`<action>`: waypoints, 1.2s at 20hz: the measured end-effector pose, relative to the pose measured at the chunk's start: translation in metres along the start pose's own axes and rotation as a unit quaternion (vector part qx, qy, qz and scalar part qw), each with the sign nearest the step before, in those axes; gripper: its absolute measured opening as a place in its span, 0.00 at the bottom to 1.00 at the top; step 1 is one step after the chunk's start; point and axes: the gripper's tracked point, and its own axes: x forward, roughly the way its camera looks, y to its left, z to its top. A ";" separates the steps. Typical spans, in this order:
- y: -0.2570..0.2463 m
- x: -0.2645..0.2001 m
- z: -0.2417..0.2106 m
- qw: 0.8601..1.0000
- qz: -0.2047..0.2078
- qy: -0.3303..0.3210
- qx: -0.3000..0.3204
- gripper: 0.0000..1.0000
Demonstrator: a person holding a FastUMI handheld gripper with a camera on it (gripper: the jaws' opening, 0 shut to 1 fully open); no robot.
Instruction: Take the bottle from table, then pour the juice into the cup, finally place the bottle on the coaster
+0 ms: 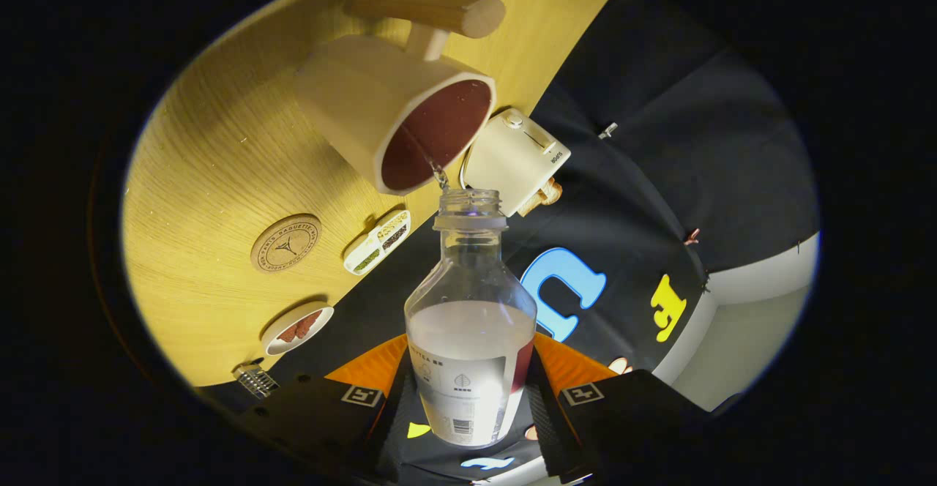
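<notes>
Clamped between the two fingers of the gripper (468, 398), the bottle (470, 325) is sitting nearest the camera, both fingers pressing on its labelled lower body from either side. It is a clear plastic bottle with no cap, its open neck pointing forward away from the fingers and holding pale, cloudy juice (468, 332) that is filling roughly the lower half of the body. A thin stream of liquid (439, 173) is running between the bottle's mouth and the rim of the cup (399, 116), which is just beyond the neck. The cup is cream on the outside and dark reddish-brown inside, with a wooden bar handle (432, 10) sticking out from its side, and it is standing on the wooden table (219, 156) close to the table's edge.

A round cork coaster (286, 243) is lying bare on the table, well apart from the cup and set back a little from the same edge. Near it, right along the edge, a small oblong dish with compartments (378, 241) is resting, and further along the edge a small round dish (297, 327) is holding something reddish. A cream box-like device (517, 160) is sitting at the table's edge just beside the cup, touching or almost touching it; which one I cannot tell.
</notes>
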 end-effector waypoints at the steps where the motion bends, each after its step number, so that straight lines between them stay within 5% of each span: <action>1: -0.003 -0.002 0.000 1.000 -0.004 -0.004 -0.008 0.73; 15: -0.002 0.006 0.000 1.000 -0.001 -0.016 0.004 0.73; 20: 0.011 -0.002 -0.009 0.995 0.017 0.004 0.099 0.73; 24: 0.027 -0.011 -0.015 0.977 0.032 0.032 0.207 0.74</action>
